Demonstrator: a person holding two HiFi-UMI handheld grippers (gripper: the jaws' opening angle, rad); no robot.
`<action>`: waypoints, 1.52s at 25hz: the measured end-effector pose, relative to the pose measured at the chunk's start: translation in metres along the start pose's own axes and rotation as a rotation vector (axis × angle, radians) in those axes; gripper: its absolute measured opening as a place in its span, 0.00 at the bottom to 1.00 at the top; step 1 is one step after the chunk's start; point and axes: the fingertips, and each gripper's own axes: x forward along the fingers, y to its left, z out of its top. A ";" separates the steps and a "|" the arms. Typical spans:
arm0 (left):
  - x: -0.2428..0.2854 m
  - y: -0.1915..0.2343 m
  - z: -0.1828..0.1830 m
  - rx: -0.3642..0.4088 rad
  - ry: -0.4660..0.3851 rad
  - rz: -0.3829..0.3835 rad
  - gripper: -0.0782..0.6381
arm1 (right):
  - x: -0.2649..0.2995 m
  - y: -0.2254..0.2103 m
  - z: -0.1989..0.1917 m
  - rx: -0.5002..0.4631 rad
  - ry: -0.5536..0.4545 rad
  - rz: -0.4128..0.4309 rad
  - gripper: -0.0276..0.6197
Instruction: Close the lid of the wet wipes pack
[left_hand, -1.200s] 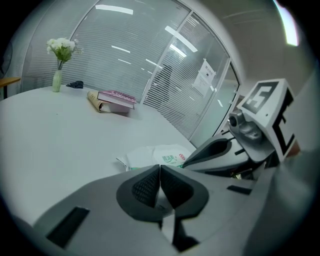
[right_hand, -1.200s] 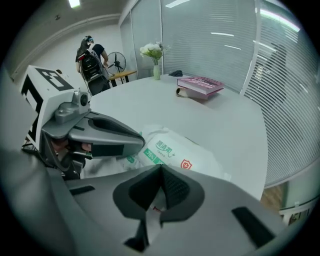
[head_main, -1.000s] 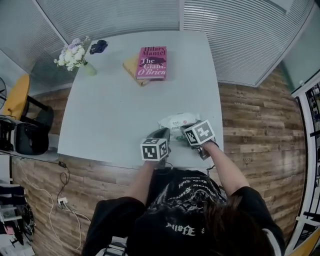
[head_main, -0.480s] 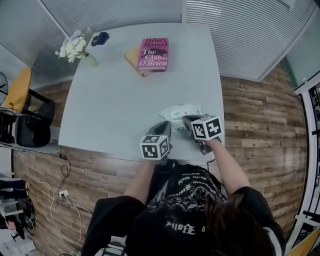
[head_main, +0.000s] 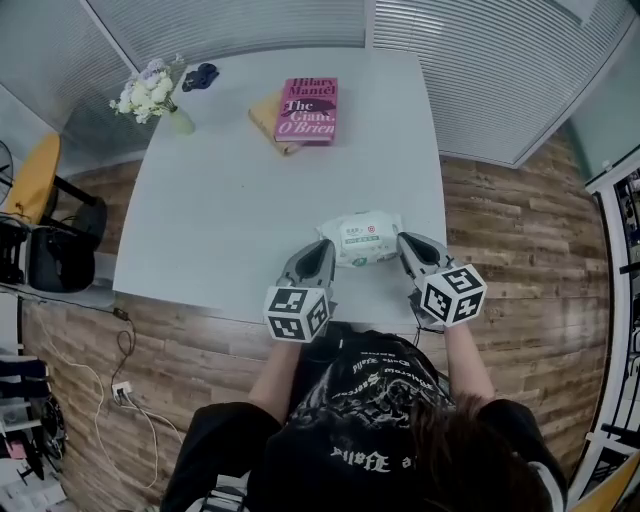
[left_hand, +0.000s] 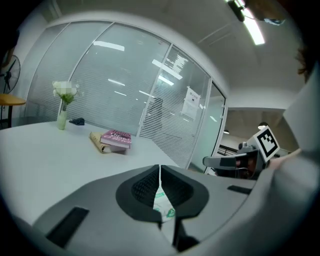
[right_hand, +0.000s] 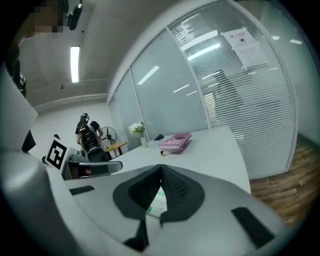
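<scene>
The wet wipes pack (head_main: 360, 238), white with a green label, lies near the front edge of the white table (head_main: 230, 200). Its top looks flat. My left gripper (head_main: 322, 248) hangs just left of the pack, and my right gripper (head_main: 404, 240) just right of it. Neither touches it. Both are shut with nothing between the jaws. In the left gripper view the jaws meet at the tip (left_hand: 160, 168) and a strip of the pack (left_hand: 163, 204) shows below them. The right gripper view shows the same: closed tips (right_hand: 161, 166), with the pack (right_hand: 156, 201) underneath.
A pink book (head_main: 306, 108) lies on a tan one (head_main: 262, 122) at the table's far side. A vase of white flowers (head_main: 152, 98) and a small dark object (head_main: 200, 74) stand at the far left corner. Chairs (head_main: 45, 230) stand left of the table. A person with a backpack (right_hand: 89, 135) stands far off.
Both grippers have risen and drawn back from the pack toward me, the right one also shifting right. The pack, partly covered before, now shows whole.
</scene>
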 end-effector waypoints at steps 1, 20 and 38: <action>-0.005 -0.002 0.006 0.017 -0.021 0.003 0.12 | -0.008 -0.002 0.006 -0.002 -0.034 -0.025 0.04; -0.039 -0.022 0.055 0.187 -0.171 0.042 0.12 | -0.049 0.003 0.030 -0.139 -0.175 -0.171 0.04; -0.037 -0.018 0.065 0.241 -0.181 0.059 0.12 | -0.042 -0.006 0.035 -0.210 -0.166 -0.232 0.04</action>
